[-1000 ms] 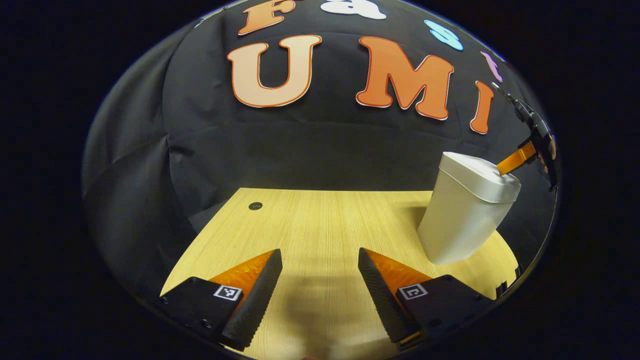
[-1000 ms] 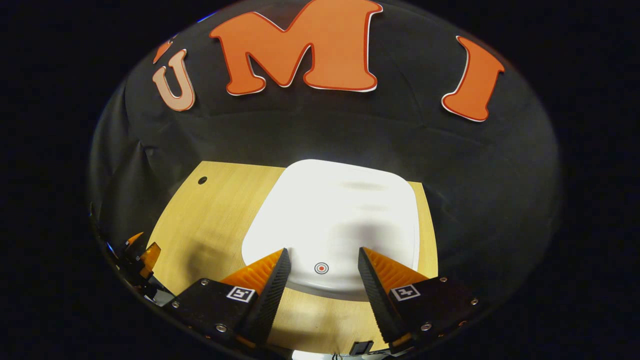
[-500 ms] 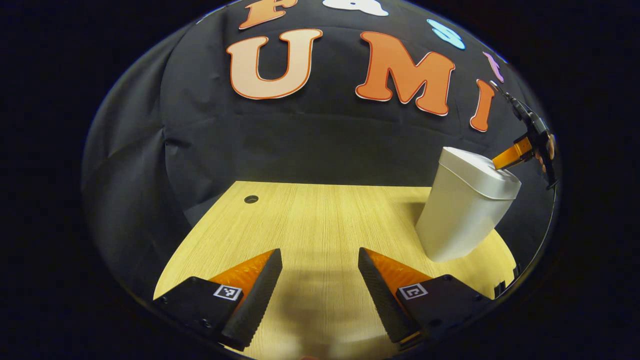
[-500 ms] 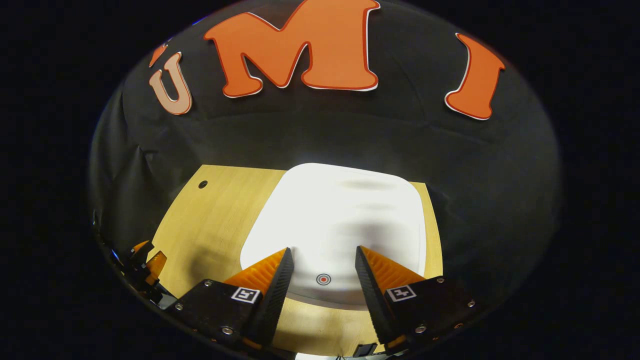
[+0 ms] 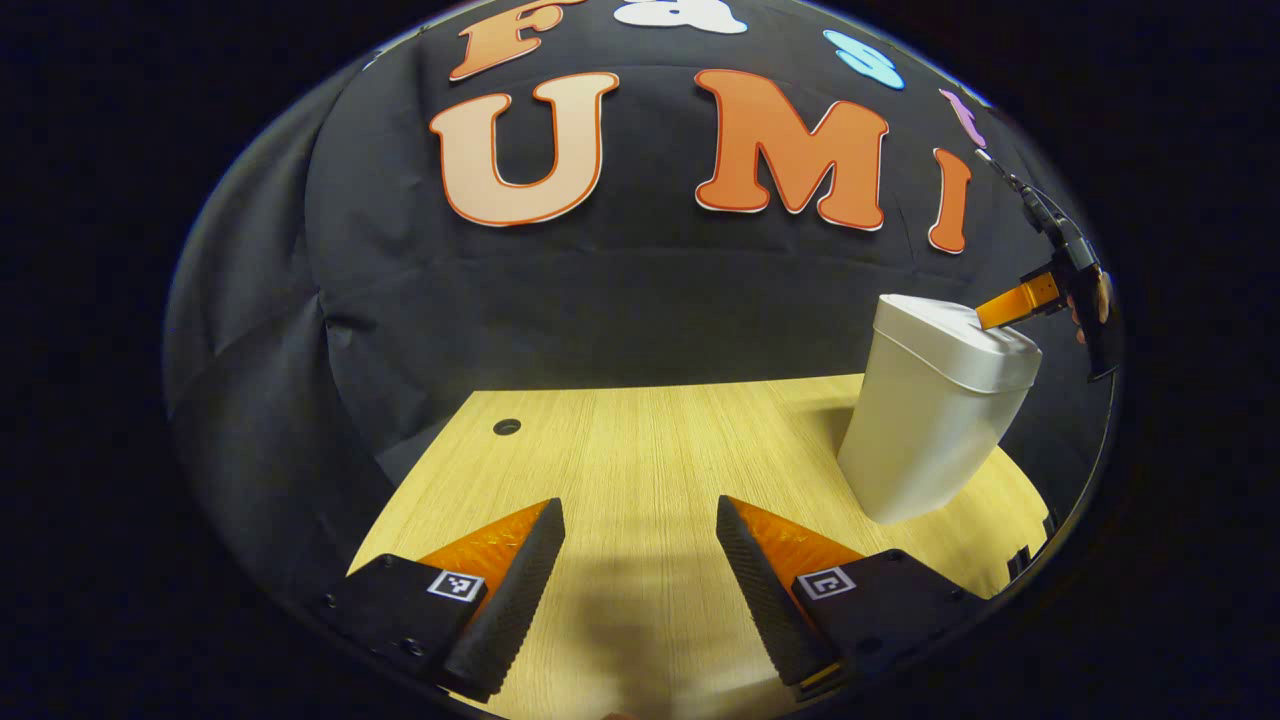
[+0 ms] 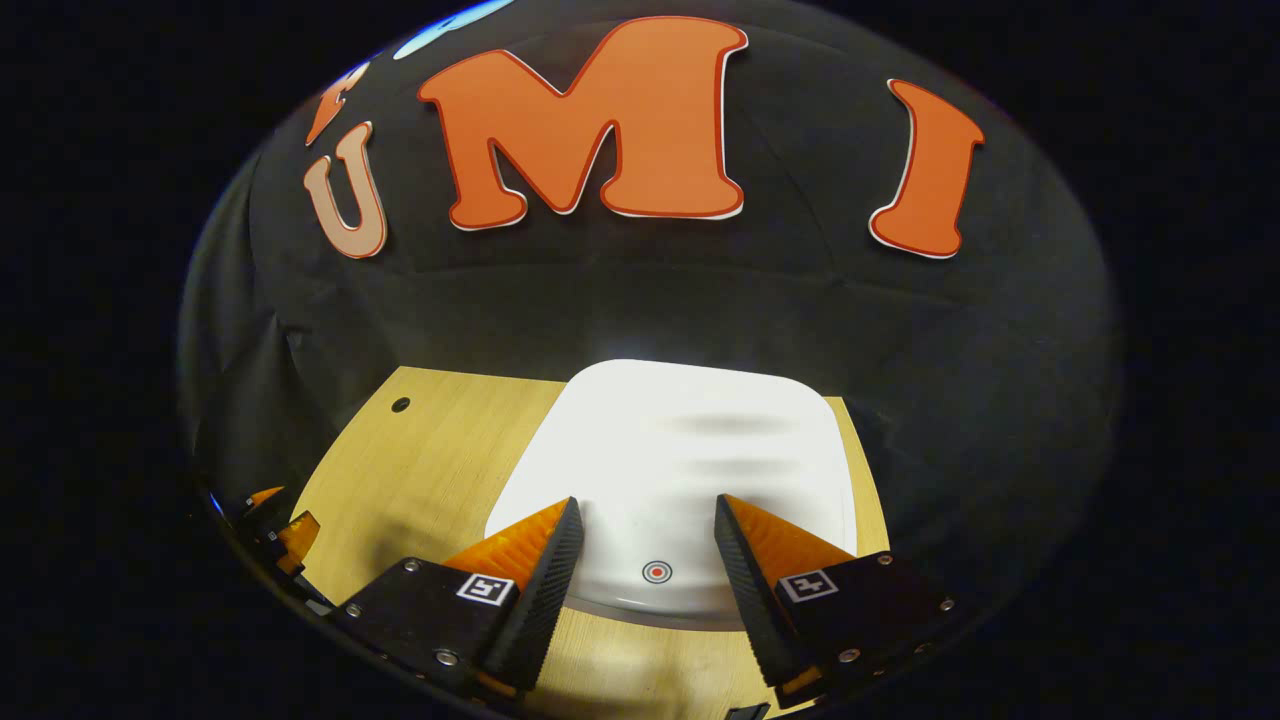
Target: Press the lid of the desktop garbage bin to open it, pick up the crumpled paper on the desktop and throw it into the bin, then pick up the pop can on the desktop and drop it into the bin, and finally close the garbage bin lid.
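In the left gripper view, the left gripper (image 5: 640, 560) hangs wide open over bare desktop (image 5: 640, 450) at lower centre. The garbage bin (image 5: 925, 430) stands at right, lid (image 6: 680, 470) shut; the right gripper (image 6: 640, 555), also wide and empty, hovers directly above its press mark (image 6: 656, 572).

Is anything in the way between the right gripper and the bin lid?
Nothing visible. The right gripper hangs open right over the shut lid, fingers either side of its round press mark.
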Action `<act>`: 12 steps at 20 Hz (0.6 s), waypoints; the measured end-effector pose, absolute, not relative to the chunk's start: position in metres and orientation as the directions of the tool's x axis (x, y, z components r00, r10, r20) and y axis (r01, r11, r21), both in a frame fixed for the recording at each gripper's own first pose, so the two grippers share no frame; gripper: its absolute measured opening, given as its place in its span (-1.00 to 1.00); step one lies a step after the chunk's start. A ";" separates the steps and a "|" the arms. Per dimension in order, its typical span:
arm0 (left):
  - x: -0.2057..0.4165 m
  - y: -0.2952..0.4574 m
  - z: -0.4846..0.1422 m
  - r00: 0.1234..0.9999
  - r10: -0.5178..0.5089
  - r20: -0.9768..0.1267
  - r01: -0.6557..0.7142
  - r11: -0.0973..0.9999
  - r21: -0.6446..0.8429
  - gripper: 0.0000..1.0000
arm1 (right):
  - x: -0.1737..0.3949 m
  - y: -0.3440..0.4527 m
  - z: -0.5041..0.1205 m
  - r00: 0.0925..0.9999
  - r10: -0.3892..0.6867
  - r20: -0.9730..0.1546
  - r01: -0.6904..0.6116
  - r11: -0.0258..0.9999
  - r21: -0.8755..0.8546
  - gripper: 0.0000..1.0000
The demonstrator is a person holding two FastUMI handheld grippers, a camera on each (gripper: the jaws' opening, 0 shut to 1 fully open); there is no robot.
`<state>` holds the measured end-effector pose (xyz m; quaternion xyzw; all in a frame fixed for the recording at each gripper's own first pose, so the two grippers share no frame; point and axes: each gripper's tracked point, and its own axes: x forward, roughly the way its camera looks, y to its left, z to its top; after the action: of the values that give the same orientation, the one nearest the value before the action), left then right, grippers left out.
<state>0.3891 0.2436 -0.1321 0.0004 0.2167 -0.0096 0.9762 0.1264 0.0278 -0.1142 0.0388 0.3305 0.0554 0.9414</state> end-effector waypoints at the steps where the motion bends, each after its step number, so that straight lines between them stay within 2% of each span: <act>1: 0.391 0.245 -0.129 0.910 -0.017 -0.415 0.020 1.000 0.003 0.95 | 0.125 0.027 -0.114 0.782 0.122 -0.612 -0.070 0.992 0.109 0.66; 5: 0.395 0.247 -0.119 0.919 -0.024 -0.394 0.026 1.000 0.000 0.95 | 0.117 0.039 -0.107 0.819 0.126 -0.559 -0.055 0.988 0.142 0.67; 9: 0.404 0.249 -0.101 0.937 -0.017 -0.349 0.025 1.000 0.017 0.95 | 0.116 0.051 -0.100 0.852 0.099 -0.514 -0.062 0.994 0.089 0.68; 12: 0.412 0.249 -0.087 0.948 -0.014 -0.317 0.026 0.999 0.032 0.95 | 0.113 0.070 -0.081 0.890 0.116 -0.442 -0.096 0.993 0.069 0.67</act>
<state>0.4119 0.2490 -0.0873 0.0179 0.1605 -0.0102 0.9868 0.1132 0.0704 -0.0812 0.0225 0.2285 0.0546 0.9718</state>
